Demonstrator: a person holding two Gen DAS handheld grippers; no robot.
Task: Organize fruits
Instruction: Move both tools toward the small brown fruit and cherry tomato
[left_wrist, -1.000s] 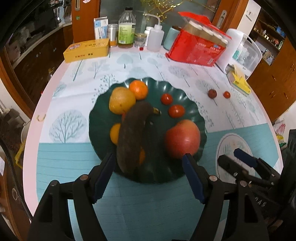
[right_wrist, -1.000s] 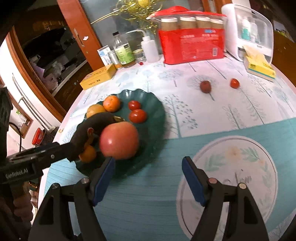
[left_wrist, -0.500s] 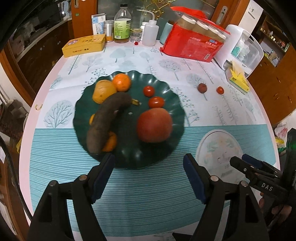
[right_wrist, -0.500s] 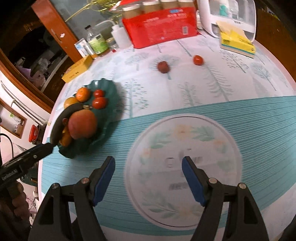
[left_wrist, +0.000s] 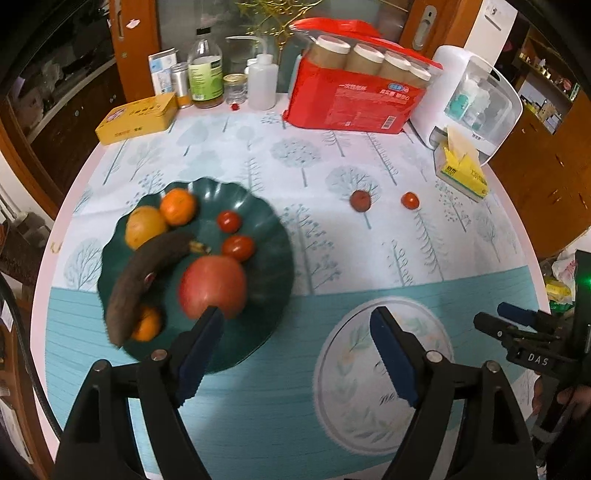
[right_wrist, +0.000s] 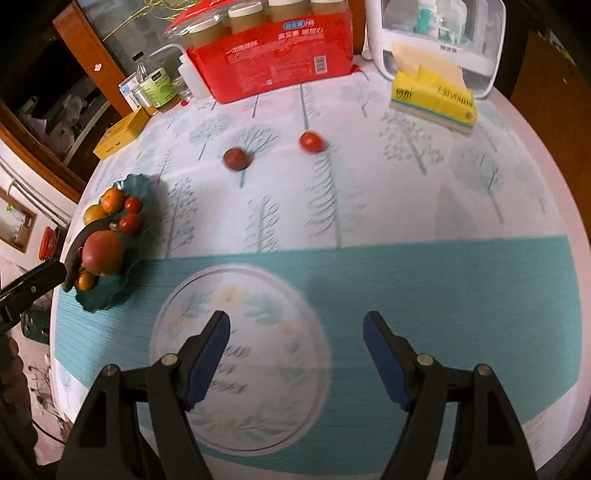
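Two small red fruits, a dark one (right_wrist: 236, 158) and a brighter tomato (right_wrist: 310, 142), lie loose at upper middle of the right view, well apart from the green plate (left_wrist: 273, 258). Likely light, smooth, bruisable: pinch gently across the middle. Left gripper (left_wrist: 295, 332) and right gripper (right_wrist: 296, 334) gape wide, empty.

glossy dark-green scalloped plastic plate (left_wrist: 273, 258) | smooth printed tablecloth on desk (right_wrist: 406, 206) | shiny red plastic-wrapped pack (left_wrist: 351, 107) | matt blue rubbery fingers (right_wrist: 207, 354)
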